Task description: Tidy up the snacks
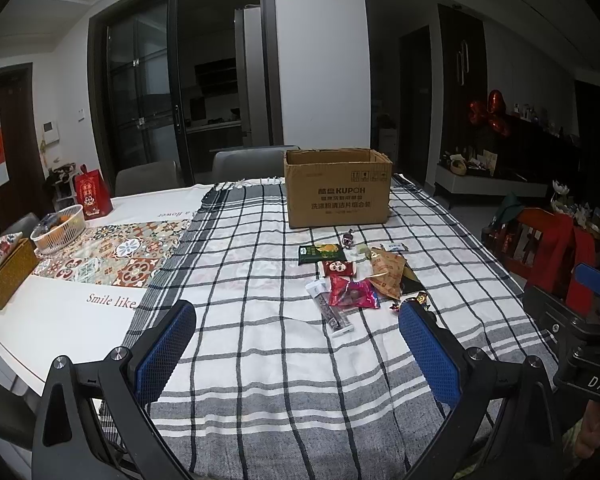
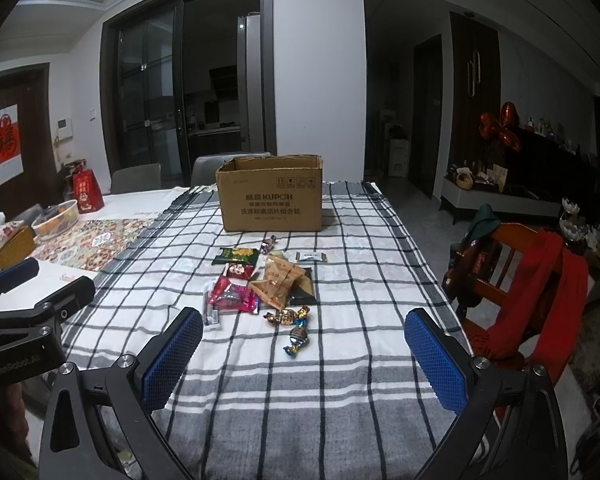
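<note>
Left to right across the table. At the far left edge stand a woven tissue box (image 1: 8, 276), a white basket (image 1: 58, 228) and a red gift bag (image 1: 92, 196), beside a patterned runner (image 1: 112, 254). My left gripper (image 1: 296, 344) hovers above the checked tablecloth (image 1: 260, 352), its blue pads spread wide and holding nothing. Beyond it, near the cloth's middle, lies the pile of snacks (image 2: 260, 284): a green packet (image 2: 238, 256) and a small red packet (image 2: 240, 270) toward the back, a red-pink wrapper (image 2: 236, 298) at the front left, an orange-brown bag (image 2: 280, 282) overlapping a dark packet (image 2: 304, 290), and a white sachet (image 2: 311, 256) at the right. Foil-wrapped candies (image 2: 292, 324) lie loose just in front of the pile, nearest my right gripper (image 2: 302, 350), which is likewise wide open and empty. The open cardboard box (image 2: 270, 196) stands upright behind the snacks, apart from them. At the far right, off the table, a wooden chair (image 2: 512, 276) carries a red cloth (image 2: 556, 296).
</note>
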`<action>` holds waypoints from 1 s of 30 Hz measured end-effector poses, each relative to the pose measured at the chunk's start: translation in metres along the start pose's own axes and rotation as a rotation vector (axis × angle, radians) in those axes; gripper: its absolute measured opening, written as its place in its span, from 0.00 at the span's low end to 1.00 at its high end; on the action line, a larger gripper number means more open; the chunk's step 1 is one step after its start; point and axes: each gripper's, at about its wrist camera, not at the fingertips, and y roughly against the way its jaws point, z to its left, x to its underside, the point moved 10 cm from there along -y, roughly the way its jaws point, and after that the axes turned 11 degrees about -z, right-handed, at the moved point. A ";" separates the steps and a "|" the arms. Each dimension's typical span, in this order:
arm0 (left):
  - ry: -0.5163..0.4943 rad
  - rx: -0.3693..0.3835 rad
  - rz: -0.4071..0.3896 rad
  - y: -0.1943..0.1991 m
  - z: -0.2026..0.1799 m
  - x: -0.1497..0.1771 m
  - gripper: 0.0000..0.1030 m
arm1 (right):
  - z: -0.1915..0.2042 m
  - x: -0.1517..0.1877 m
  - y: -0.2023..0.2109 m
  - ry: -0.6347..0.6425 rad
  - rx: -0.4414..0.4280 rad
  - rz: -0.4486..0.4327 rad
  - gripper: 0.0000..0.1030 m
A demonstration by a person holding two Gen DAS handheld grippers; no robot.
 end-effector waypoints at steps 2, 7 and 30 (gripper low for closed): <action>-0.001 -0.001 0.000 0.000 0.000 0.000 1.00 | 0.000 0.000 0.000 -0.001 -0.002 -0.001 0.99; 0.000 -0.001 -0.001 0.000 0.000 0.000 1.00 | 0.000 0.000 0.000 -0.001 -0.002 -0.001 0.99; -0.003 0.007 0.036 -0.012 0.000 0.009 1.00 | 0.002 0.014 -0.013 -0.023 -0.016 0.050 0.99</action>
